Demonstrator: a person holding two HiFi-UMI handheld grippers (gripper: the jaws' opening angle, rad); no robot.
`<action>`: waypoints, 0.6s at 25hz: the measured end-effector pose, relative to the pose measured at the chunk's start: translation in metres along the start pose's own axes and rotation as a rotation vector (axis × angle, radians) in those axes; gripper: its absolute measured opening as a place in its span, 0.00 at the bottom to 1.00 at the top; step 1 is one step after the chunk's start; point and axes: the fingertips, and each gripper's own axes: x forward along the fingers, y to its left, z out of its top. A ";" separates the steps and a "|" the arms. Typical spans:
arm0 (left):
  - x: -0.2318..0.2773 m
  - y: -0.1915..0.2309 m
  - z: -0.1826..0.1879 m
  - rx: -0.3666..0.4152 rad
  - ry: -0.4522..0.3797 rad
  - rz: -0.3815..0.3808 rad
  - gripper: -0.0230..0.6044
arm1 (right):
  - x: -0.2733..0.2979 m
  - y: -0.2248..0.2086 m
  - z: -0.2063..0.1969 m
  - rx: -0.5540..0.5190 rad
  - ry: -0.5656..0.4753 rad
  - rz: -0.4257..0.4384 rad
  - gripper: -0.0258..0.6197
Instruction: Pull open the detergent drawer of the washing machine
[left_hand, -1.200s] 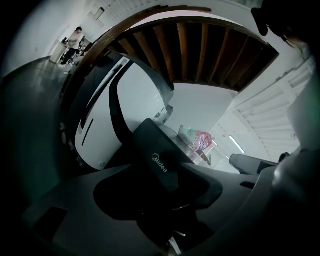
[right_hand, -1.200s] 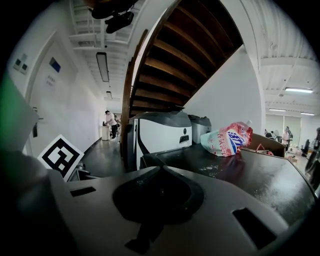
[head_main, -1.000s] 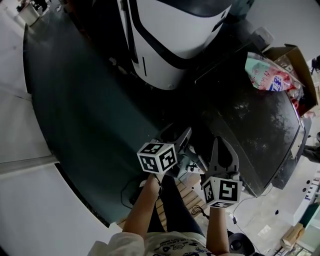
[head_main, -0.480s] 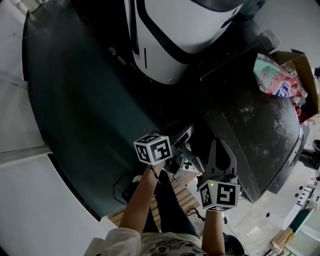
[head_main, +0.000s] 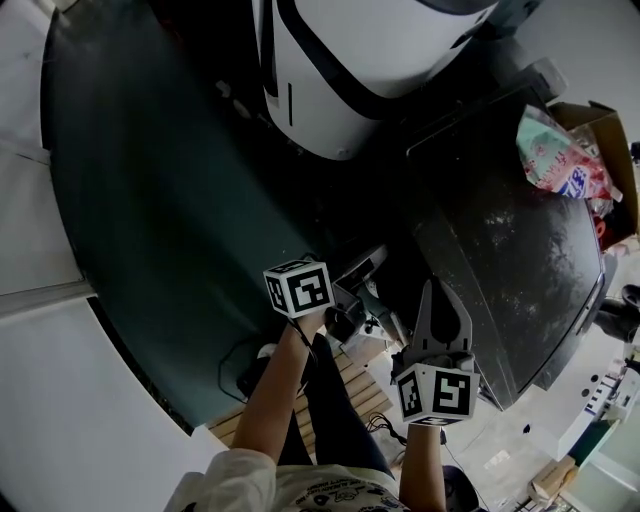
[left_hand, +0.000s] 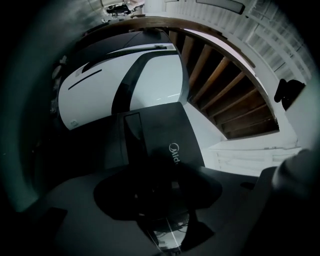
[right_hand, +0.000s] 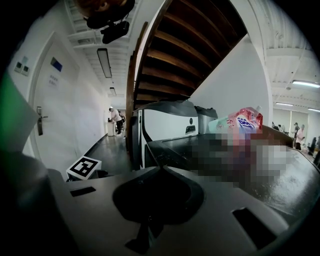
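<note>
Under wooden stairs (left_hand: 220, 75), right gripper (head_main: 438, 292) hovers pinched together near the washing machine (head_main: 500, 250); left gripper (head_main: 358, 278) faces its dark panel (left_hand: 160, 135), jaws lost in shadow.

The head camera looks steeply down onto the washing machine (head_main: 520, 250). The left hand-held gripper (head_main: 365, 268) camera sits close against its dark front, and the right hand-held gripper (head_main: 435, 295) camera skims its top.
</note>
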 end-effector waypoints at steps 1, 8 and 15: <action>0.000 0.001 0.001 -0.009 -0.005 -0.005 0.42 | 0.001 0.000 -0.001 0.001 0.002 0.000 0.06; 0.003 0.004 0.004 -0.048 -0.002 -0.057 0.41 | 0.004 0.002 -0.004 0.011 0.011 0.003 0.06; 0.006 0.002 0.004 -0.078 0.026 -0.142 0.37 | 0.007 0.004 -0.004 0.022 0.010 0.010 0.06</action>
